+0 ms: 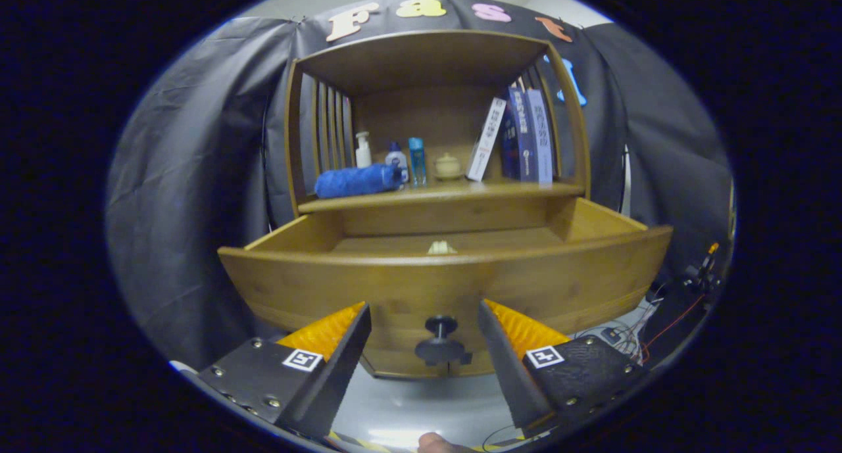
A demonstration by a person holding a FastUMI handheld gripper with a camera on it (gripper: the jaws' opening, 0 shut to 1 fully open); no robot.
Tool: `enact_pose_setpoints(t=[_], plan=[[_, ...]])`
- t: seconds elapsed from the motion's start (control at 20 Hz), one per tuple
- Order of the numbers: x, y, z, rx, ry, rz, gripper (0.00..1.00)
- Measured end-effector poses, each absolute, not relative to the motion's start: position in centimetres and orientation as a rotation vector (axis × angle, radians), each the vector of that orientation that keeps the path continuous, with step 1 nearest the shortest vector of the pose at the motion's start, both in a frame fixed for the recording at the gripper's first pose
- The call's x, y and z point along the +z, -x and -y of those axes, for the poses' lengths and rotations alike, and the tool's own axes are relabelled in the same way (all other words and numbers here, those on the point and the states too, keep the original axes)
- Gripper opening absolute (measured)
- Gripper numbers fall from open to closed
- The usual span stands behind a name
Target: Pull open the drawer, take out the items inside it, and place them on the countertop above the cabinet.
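Small cream-coloured item (pixel 442 248) lies on the floor of the pulled-out bamboo drawer (pixel 454 282), mostly hidden by its front wall. Probably light and rigid; shape unclear, so grasp across its sides from above. Gripper (pixel 424 311) spread wide, empty, flanking the black knob (pixel 441 342).

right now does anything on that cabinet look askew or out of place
One thing: the white book on the countertop leans against the upright blue books. The blue roll lies on its side. The drawer is pulled open, a pale item inside; the open gripper flanks its knob.
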State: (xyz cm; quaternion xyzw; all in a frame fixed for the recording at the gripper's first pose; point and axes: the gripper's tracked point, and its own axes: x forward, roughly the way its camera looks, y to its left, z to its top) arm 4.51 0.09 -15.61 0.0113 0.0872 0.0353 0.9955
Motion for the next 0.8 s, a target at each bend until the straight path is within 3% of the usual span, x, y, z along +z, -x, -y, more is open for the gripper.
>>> enact_pose_setpoints(t=[0.3, 0.8], plan=[[-9.4, -6.0, -1.0, 0.059, 0.016, -0.138, 0.99], [-13.9, -14.8, -0.5, 0.036, -0.019, -0.496, 0.99]])
